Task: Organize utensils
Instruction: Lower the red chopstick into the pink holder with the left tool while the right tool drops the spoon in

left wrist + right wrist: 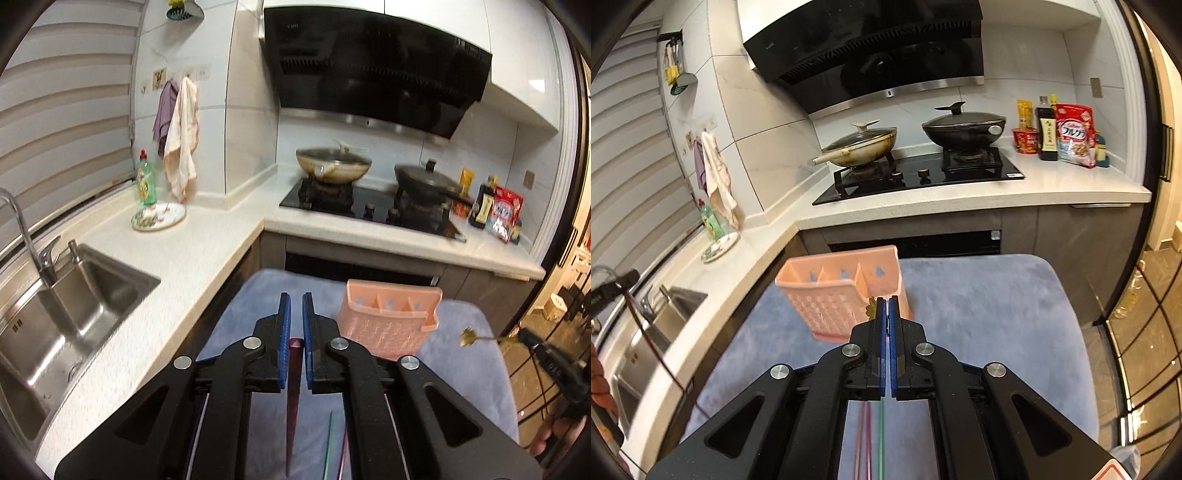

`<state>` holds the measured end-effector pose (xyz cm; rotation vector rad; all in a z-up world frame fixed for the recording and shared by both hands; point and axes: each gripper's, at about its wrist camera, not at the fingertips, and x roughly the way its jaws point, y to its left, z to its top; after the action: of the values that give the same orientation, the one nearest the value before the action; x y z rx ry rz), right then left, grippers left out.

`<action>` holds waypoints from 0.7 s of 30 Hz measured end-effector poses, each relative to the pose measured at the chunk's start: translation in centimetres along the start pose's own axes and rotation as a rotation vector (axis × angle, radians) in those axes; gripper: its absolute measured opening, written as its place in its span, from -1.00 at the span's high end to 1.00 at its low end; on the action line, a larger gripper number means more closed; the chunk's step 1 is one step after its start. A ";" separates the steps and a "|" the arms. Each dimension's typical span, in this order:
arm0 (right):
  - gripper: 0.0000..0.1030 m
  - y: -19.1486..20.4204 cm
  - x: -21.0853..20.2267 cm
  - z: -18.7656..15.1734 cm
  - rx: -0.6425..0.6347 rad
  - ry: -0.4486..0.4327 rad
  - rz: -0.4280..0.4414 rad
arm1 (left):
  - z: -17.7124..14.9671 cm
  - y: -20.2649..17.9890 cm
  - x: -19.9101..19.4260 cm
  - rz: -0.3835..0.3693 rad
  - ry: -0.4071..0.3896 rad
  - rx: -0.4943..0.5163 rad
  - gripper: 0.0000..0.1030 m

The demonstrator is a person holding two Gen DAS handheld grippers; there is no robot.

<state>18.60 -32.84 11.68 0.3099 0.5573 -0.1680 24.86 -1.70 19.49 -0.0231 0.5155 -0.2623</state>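
A pink slotted utensil holder (388, 317) stands on a blue-grey mat (461, 354); it also shows in the right wrist view (842, 295). My left gripper (296, 302) is shut on a dark red chopstick (293, 402) that hangs down between its pads, left of the holder. My right gripper (887, 306) is shut on a thin gold utensil with a flower-shaped end (870, 308), just in front of the holder; that end also shows in the left wrist view (467, 336). Thin green and pink sticks (875, 439) lie on the mat below both grippers.
A steel sink (55, 321) with a tap sits at the left in a white counter (192, 258). Behind the mat is a hob (923, 177) with two lidded pans. Bottles and food packs (1067, 133) stand at the right. A plate (159, 217) and soap bottle stand by the window.
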 end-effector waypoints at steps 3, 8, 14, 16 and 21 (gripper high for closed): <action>0.97 0.5 2.0 1.8 -0.007 0.006 -0.007 | 2.6 -0.8 -0.1 -0.016 -0.066 -0.017 0.88; 0.97 0.8 5.5 3.3 -0.017 0.034 -0.028 | 7.1 -2.7 0.7 -0.045 -0.164 -0.045 0.88; 0.97 0.9 8.5 3.4 -0.041 0.075 -0.039 | 10.1 -4.9 3.0 -0.080 -0.226 -0.061 0.88; 0.97 0.9 9.1 3.3 -0.044 0.082 -0.042 | 10.5 -5.5 4.1 -0.086 -0.226 -0.066 0.88; 0.97 0.4 10.8 2.8 -0.049 0.106 -0.043 | 10.4 -6.5 6.2 -0.104 -0.219 -0.065 0.88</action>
<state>29.07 -34.16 8.16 0.2605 0.6722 -0.1799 33.54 -9.98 26.10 -0.1407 0.3049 -0.3401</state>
